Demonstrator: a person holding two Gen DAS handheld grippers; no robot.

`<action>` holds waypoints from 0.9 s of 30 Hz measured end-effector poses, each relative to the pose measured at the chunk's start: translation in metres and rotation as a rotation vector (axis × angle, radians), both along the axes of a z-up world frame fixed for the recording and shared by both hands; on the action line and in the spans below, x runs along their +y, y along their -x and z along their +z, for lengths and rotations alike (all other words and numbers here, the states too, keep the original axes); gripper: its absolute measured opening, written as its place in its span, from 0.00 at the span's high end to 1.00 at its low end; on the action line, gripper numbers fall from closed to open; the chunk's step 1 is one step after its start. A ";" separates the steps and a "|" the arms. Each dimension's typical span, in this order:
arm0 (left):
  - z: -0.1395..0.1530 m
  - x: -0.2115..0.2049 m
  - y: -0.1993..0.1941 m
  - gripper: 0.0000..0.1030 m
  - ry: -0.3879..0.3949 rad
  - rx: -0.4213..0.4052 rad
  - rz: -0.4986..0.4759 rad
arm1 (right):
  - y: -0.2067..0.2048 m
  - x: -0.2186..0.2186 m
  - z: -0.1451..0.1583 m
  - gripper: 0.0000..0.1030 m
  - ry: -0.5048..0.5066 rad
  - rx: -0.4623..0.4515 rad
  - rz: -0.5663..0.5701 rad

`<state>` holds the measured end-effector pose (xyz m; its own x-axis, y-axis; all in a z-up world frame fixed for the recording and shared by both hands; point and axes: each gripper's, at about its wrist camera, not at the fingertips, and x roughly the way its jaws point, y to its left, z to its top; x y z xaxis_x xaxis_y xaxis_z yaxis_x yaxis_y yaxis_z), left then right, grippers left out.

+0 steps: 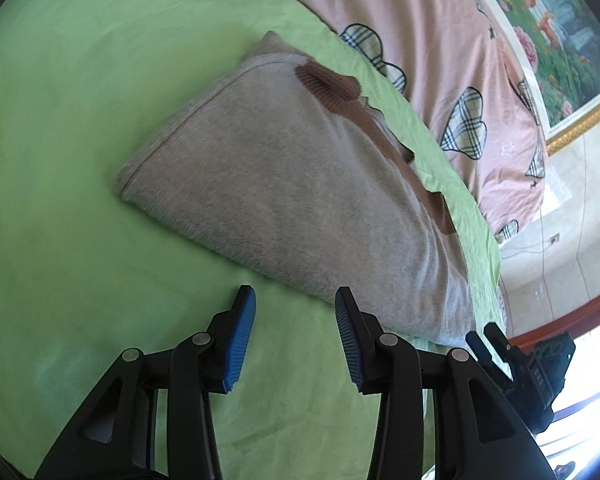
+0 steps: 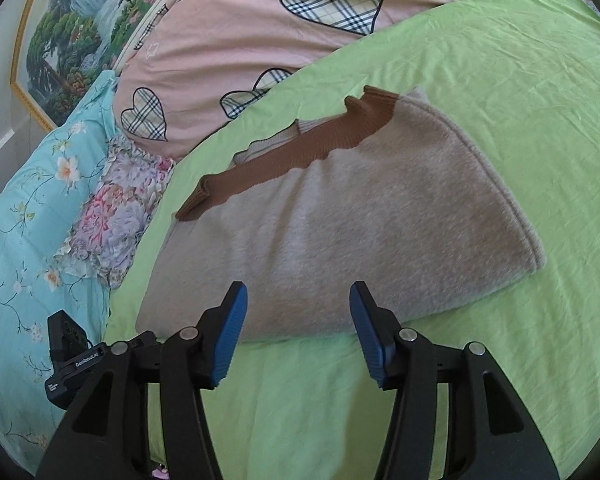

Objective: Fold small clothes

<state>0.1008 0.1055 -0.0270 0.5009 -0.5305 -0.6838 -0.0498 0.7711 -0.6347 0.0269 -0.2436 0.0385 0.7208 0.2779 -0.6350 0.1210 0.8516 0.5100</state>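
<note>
A folded beige knit sweater with brown ribbed trim lies on the light green bed sheet at centre frame in both wrist views. The left hand-held gripper and right hand-held gripper hover at its lower edge, jaws partly open and empty. The fold looks nearly finished; any next move likely calls for another grasp on that edge.

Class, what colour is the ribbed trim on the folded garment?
Brown, on the grey folded garment; the ribbed trim shows best in the right wrist view.
</note>
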 end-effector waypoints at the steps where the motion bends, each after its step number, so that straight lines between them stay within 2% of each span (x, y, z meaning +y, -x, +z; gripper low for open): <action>1: -0.002 0.001 -0.001 0.59 0.007 0.007 0.007 | 0.000 0.002 -0.001 0.47 -0.001 0.002 0.006; 11: -0.012 0.017 -0.032 0.58 0.076 0.012 0.133 | 0.003 0.007 -0.001 0.46 -0.021 0.005 0.032; 15: -0.009 0.022 -0.053 0.58 0.041 -0.011 0.181 | 0.004 0.003 -0.002 0.46 -0.036 0.004 0.033; 17: -0.005 0.021 -0.062 0.62 0.000 -0.024 0.195 | 0.003 0.000 -0.004 0.46 -0.040 0.008 0.026; 19: 0.003 0.016 -0.070 0.87 -0.040 -0.053 0.194 | 0.004 -0.005 -0.007 0.46 -0.053 0.014 0.015; 24: 0.040 -0.011 -0.072 0.93 -0.128 -0.174 0.137 | 0.004 -0.019 -0.006 0.46 -0.066 0.007 -0.001; 27: 0.064 -0.037 -0.071 0.94 -0.131 -0.243 0.065 | 0.002 -0.028 -0.002 0.46 -0.079 -0.005 0.000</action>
